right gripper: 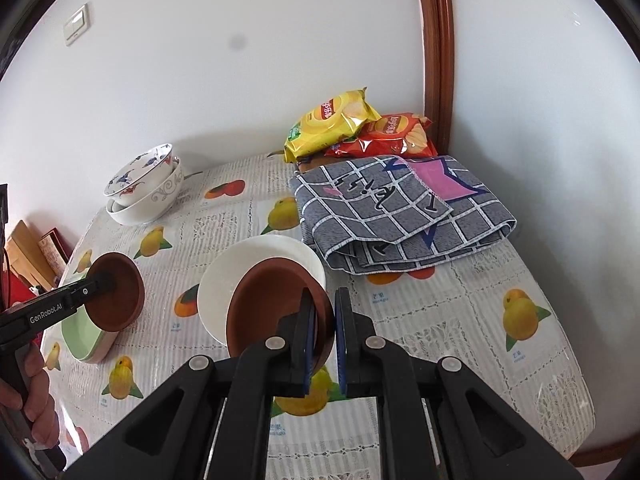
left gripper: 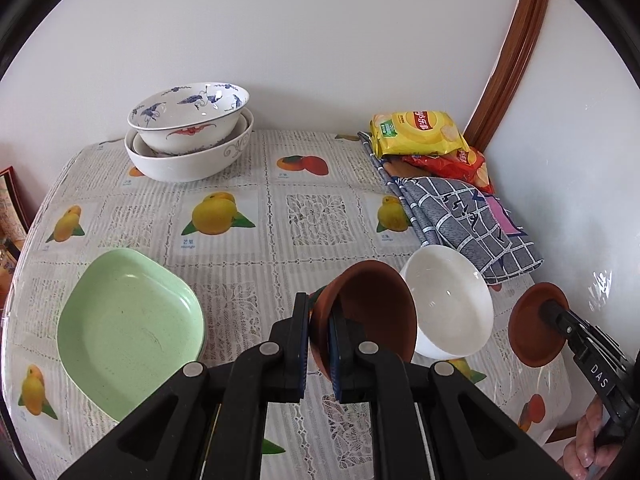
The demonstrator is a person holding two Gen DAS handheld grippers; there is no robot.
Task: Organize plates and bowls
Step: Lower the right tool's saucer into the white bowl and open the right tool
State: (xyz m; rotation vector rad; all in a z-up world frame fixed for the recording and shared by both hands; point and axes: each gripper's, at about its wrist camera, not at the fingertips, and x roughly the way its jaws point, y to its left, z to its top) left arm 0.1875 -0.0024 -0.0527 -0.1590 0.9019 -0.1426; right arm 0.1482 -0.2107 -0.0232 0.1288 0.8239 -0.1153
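My left gripper [left gripper: 320, 316] is shut on the rim of a brown bowl [left gripper: 372, 312], held tilted above the table; it also shows in the right wrist view [right gripper: 116, 292]. My right gripper [right gripper: 322, 312] is shut on the rim of a second brown bowl [right gripper: 272, 304], tilted over a white bowl [right gripper: 240, 276]; this brown bowl shows at the right of the left wrist view [left gripper: 528, 328]. The white bowl [left gripper: 452, 304] sits on the table between the two. A green square plate [left gripper: 128, 328] lies at the left. Two patterned bowls [left gripper: 188, 136] are stacked at the back left.
A folded grey checked cloth [right gripper: 400, 216] lies at the back right, with yellow [right gripper: 332, 120] and red [right gripper: 388, 136] crisp bags behind it by the wall. The table has a fruit-print cloth [left gripper: 280, 216]. A wooden door frame [right gripper: 436, 52] stands in the corner.
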